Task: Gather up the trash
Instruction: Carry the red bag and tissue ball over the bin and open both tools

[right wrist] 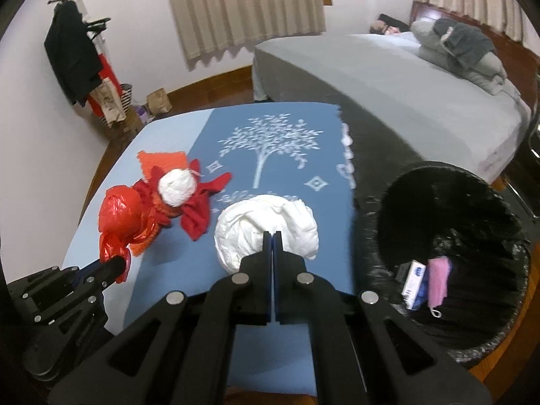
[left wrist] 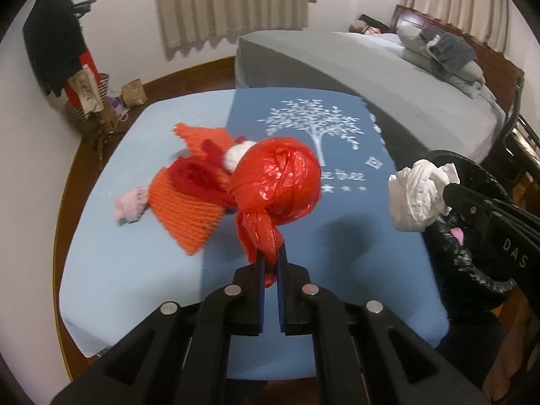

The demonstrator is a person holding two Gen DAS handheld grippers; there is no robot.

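Both pieces of trash look lifted off the blue tree-printed cloth-covered table (right wrist: 168, 290), so the step in hand is the carry to the black plastic-lined round bin (right wrist: 472, 344). To do it well, I judge each load should travel level and be released only once it hangs over the bin's mouth, the right one first since it is nearer.

On the left, the left gripper (left wrist: 270, 263) has its blue-padded fingers drawn nearly together, pinching the twisted tail of the knotted red plastic bag bundle (left wrist: 276, 182); the ball of the bundle sits just beyond the fingertips. Past it and to the left lie an orange knitted cloth (left wrist: 185, 216), a darker red cloth (right wrist: 199, 212), a small white crumpled ball (right wrist: 177, 187) and a pale pink scrap (left wrist: 130, 204), all on the table.

To the right, the right gripper (right wrist: 272, 236) is pressed almost shut on the near edge of a crumpled white paper wad (right wrist: 266, 226). The bin stands to this gripper's right, close by, already holding a small box and a pink mask.
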